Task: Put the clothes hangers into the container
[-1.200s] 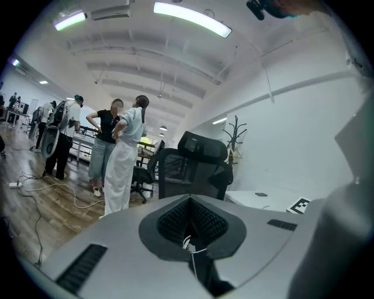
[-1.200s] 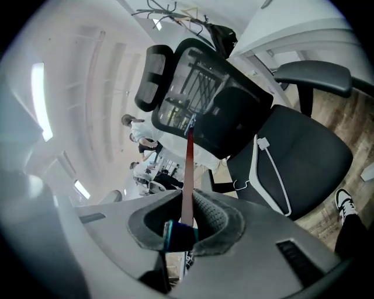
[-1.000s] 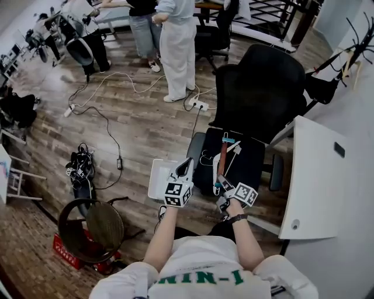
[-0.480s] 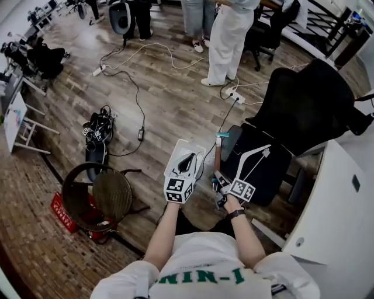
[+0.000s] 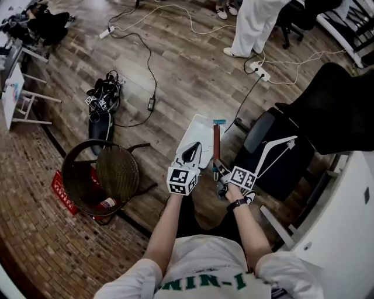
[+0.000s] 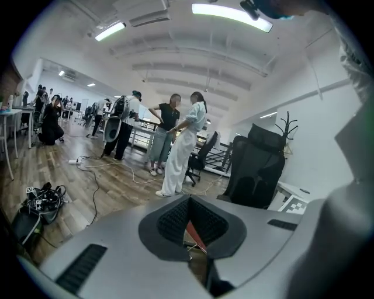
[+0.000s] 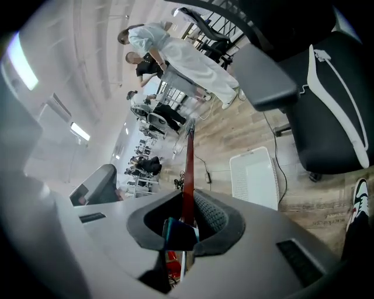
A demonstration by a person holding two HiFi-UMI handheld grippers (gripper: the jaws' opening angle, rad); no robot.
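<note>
With right gripper (image 5: 218, 173) clamped on red-brown wooden hanger (image 5: 216, 141), lower it flat into white plastic container (image 5: 197, 132); left gripper (image 5: 190, 154) closed, empty.

Wood-plank floor (image 5: 175, 76) fills most of the head view, giving way to a brick-patterned strip (image 5: 35, 233) at 8 o'clock. What looks like a round wicker chair (image 5: 117, 172) stands at 9 o'clock, a black office chair (image 5: 345, 105) at 3 o'clock and a white table (image 5: 345, 228) at 4 o'clock. Cables (image 5: 151, 76) trail across the planks, and a power strip (image 5: 261, 71) lies at 1 o'clock. Long ceiling lights (image 6: 231, 14) glow overhead.
</note>
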